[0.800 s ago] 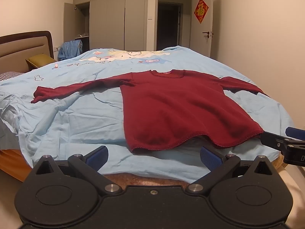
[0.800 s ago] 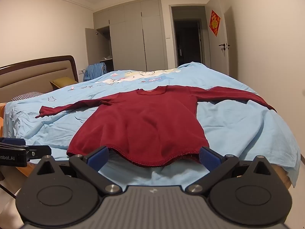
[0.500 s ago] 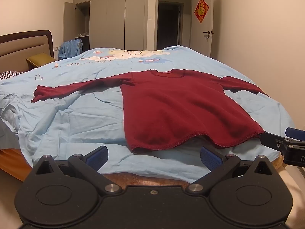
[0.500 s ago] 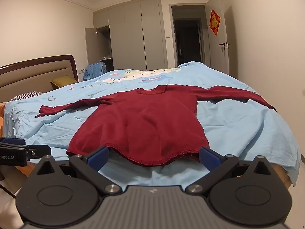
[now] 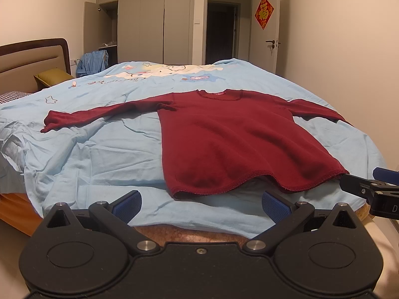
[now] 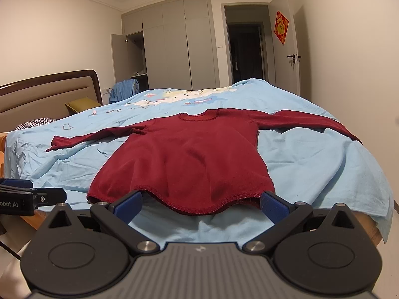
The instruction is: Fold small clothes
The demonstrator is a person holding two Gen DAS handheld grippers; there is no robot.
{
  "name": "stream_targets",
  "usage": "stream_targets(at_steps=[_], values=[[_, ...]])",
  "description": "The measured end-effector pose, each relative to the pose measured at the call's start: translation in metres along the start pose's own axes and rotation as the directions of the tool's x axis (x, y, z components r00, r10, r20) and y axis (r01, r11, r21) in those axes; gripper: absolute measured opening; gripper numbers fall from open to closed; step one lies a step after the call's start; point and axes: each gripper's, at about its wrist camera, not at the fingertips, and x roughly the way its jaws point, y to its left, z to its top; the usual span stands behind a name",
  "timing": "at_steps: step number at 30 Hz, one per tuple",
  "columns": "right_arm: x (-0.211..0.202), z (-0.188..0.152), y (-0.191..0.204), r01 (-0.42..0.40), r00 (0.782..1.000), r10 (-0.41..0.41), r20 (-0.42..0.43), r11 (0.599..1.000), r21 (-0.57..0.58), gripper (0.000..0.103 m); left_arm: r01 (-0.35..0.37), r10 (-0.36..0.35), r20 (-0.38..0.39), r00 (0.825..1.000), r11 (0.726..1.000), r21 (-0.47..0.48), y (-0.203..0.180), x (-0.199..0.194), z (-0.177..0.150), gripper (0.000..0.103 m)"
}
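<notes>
A dark red long-sleeved sweater (image 5: 232, 139) (image 6: 189, 157) lies flat on the light blue bed sheet (image 5: 99, 154) (image 6: 311, 159), neck away from me, both sleeves spread out to the sides. Its hem is nearest, at the bed's front edge. My left gripper (image 5: 200, 203) is open, just short of the hem's left corner, holding nothing. My right gripper (image 6: 200, 203) is open too, its blue pads at the hem near the right corner, nothing between them. Each gripper shows at the edge of the other's view: the right one (image 5: 371, 189), the left one (image 6: 32, 196).
The bed has a brown headboard (image 5: 32, 57) and an olive pillow (image 5: 51, 77) at the left. The right sleeve end hangs over the bed's right edge (image 6: 349, 134). Wardrobes (image 6: 174, 47), an open doorway (image 6: 245, 49) and a white door (image 5: 270, 37) stand behind.
Almost nothing differs; both grippers stay open in front of the hem and the sweater has not moved.
</notes>
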Motion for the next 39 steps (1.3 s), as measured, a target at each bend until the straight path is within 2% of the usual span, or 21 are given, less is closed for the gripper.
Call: stream_targets(at_steps=[39], values=[[0.0068,-0.0057,-0.0018,0.004,1.0,-0.004,-0.025,1.0,0.002,0.103,0.0,0.0,-0.004,1.0,1.0,-0.001,0.0,0.0001,0.0001,0.102]])
